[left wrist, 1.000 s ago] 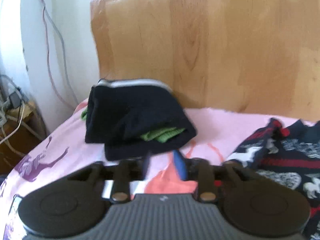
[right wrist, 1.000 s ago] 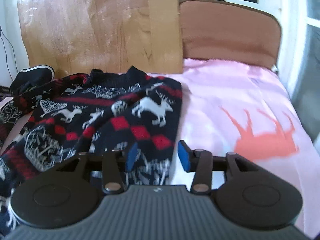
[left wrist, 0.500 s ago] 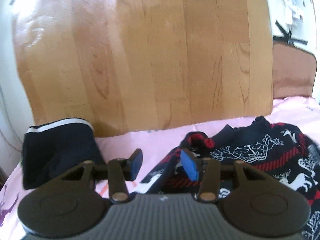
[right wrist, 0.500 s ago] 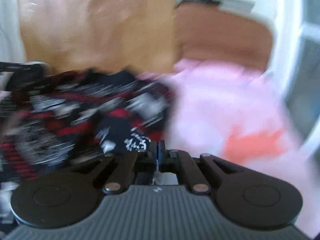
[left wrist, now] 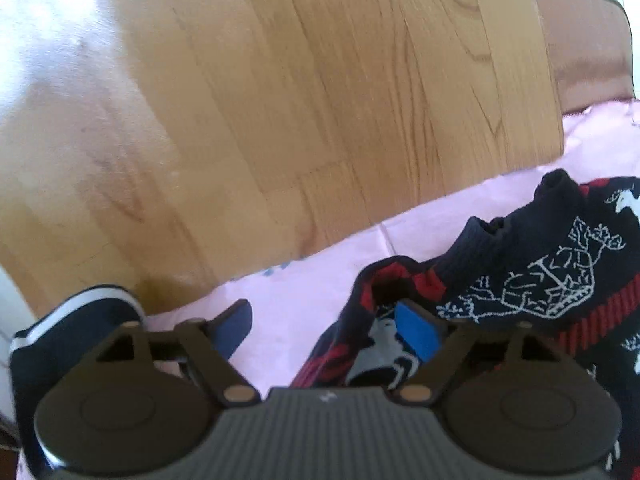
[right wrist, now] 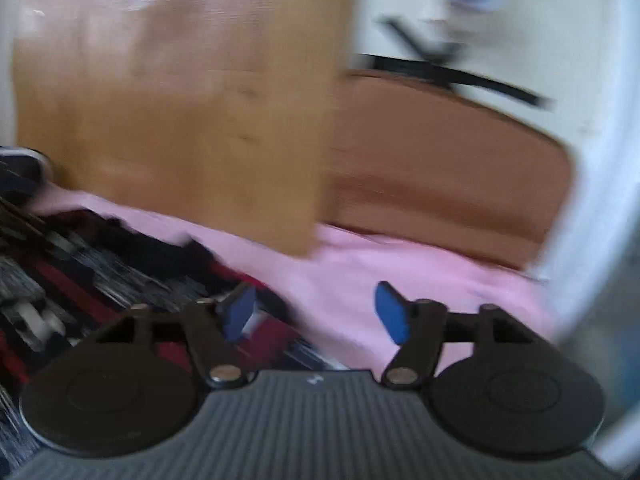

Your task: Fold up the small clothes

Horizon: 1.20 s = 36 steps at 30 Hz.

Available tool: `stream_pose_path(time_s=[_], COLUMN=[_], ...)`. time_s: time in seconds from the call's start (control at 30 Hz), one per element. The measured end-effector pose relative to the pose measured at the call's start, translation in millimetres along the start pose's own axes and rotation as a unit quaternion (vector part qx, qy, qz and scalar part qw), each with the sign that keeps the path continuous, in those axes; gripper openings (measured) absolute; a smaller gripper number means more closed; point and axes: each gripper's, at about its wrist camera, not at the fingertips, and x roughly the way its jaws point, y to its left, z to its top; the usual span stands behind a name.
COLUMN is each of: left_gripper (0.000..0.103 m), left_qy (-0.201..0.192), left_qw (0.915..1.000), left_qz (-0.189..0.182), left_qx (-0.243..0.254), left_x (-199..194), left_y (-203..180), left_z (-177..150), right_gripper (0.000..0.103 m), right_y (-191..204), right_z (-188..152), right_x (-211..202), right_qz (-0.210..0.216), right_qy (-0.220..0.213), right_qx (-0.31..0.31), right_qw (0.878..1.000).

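Listing from your grippers outward, near to far.

Item one: your left gripper (left wrist: 324, 330). Its jaws are opening and stand wide apart. The left pad (left wrist: 234, 330) hangs over bare pink sheet (left wrist: 296, 304); the right blue pad (left wrist: 416, 332) sits against the crumpled edge of the sweater (left wrist: 540, 280), under a raised fold. Whether it touches the knit you cannot tell. Nothing is pinched.

Item two: your right gripper (right wrist: 316, 312). Its jaws are also opening, well apart, with nothing between them but sheet (right wrist: 400, 264). Its left pad (right wrist: 240, 312) is over the sweater's (right wrist: 100, 280) near edge, its right pad (right wrist: 392, 312) over the sheet. This view is blurred.

Item three: the sweater, dark navy with red bands and white patterns, lies rumpled and unfolded on the sheet. It fills the lower right of your left view and the lower left of your right view. A ribbed opening stands up at its far edge.

Item four: a folded dark garment (left wrist: 72, 328) with a white stripe, at the far left, close to the board.

Item five: a wooden board (left wrist: 300, 112) standing upright behind the sheet.

Item six: a brown headboard (right wrist: 440, 176) to the right of the board, with a white wall (right wrist: 500, 20) above it.
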Motion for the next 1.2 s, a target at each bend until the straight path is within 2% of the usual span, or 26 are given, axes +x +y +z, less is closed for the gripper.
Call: stream_pose_path(time_s=[0.07,0.1,0.13,0.17,0.2,0.23,0.27,0.3,0.37,0.43,0.47,0.53,0.57,0.6,0.63,0.67,0.8,0.9,1.03,1.1,1.2], left_gripper=[0.081,0.075,0.049,0.015,0.01,0.01,0.009,0.009,0.009,0.009,0.011,0.017,0.02,0.022,0.031,0.042,0.046,0.049,0.052,0.052,0.051], left_qy=[0.01,0.013,0.02,0.029,0.04,0.043,0.037,0.03,0.025,0.041,0.054,0.049,0.048,0.048,0.049,0.05,0.025,-0.005,-0.033,-0.032,-0.006], left_qw=[0.9999,0.9999,0.9998,0.9995,0.9991,0.9985,0.9985,0.9985,0.9967,0.9922,0.9895,0.9909,0.9927,0.994,0.9945,0.9944,0.9927,0.992,0.9925,0.9906,0.9866], left_qz=[-0.009,-0.008,-0.007,-0.006,-0.011,-0.02,-0.018,-0.013,-0.013,-0.014,-0.015,0.012,0.027,0.039,0.044,0.049,0.042,0.024,-0.024,-0.061,-0.107], left_qx=[-0.003,-0.004,-0.005,-0.006,-0.013,-0.027,-0.037,-0.045,-0.076,-0.117,-0.133,-0.125,-0.107,-0.09,-0.082,-0.079,-0.11,-0.124,-0.116,-0.118,-0.123], left_x=[11.7,16.9,22.9,28.8,34.3,37.4,37.7,37.4,40.5,53.2,62.1,72.8,74.5,74.6,74.0,71.6,39.5,-2.3,-57.3,-86.2,-110.6], left_y=[-0.7,-1.4,-1.7,-1.3,0.9,5.3,9.5,14.2,26.0,35.7,37.1,29.0,23.4,18.2,17.6,18.6,40.9,47.5,42.5,35.8,31.0], left_z=[0.9,0.5,0.0,-0.3,-1.0,-1.4,-1.4,-0.7,-0.1,-0.2,-1.1,0.0,1.7,2.9,3.1,2.8,-3.5,-15.9,-43.7,-57.9,-81.9], right_gripper=[0.074,0.076,0.077,0.077,0.072,0.06,0.018,0.015,0.012,0.012,0.012,0.013,0.017,0.031,0.038,0.054,0.056,0.056,0.056,0.056,0.055], right_y=[27.4,35.8,46.5,54.3,63.0,66.7,66.9,69.0,64.1,58.9,54.9,59.4,64.9,67.7,67.9,63.9,35.1,14.2,-7.1,-8.9,-0.2], right_z=[12.7,16.6,19.4,21.8,21.5,20.5,19.8,22.5,30.0,39.7,42.1,36.2,29.7,23.8,24.0,25.4,26.6,12.8,-21.6,-41.8,-71.2], right_x=[38.0,57.6,78.9,97.5,113.0,127.0,139.4,149.2,151.6,153.4,159.8,182.8,195.0,194.5,193.3,188.6,138.2,83.6,3.1,-25.3,-54.5], right_qz=[0.045,0.059,0.068,0.076,0.08,0.086,0.093,0.091,0.083,0.067,0.064,0.053,0.05,0.039,0.027,0.026,0.04,0.041,0.048,0.057,0.073], right_qy=[0.009,0.017,0.029,0.042,0.055,0.066,0.078,0.09,0.067,0.037,0.036,0.066,0.093,0.07,0.072,0.07,0.042,0.02,0.013,0.017,0.036], right_qx=[-0.007,-0.012,-0.016,-0.02,-0.027,-0.035,-0.041,-0.036,-0.008,0.028,0.051,0.057,0.044,0.038,0.037,0.048,0.096,0.092,0.103,0.12,0.149], right_qw=[0.999,0.998,0.997,0.996,0.995,0.994,0.992,0.991,0.994,0.997,0.996,0.995,0.993,0.996,0.996,0.996,0.994,0.995,0.993,0.991,0.986])
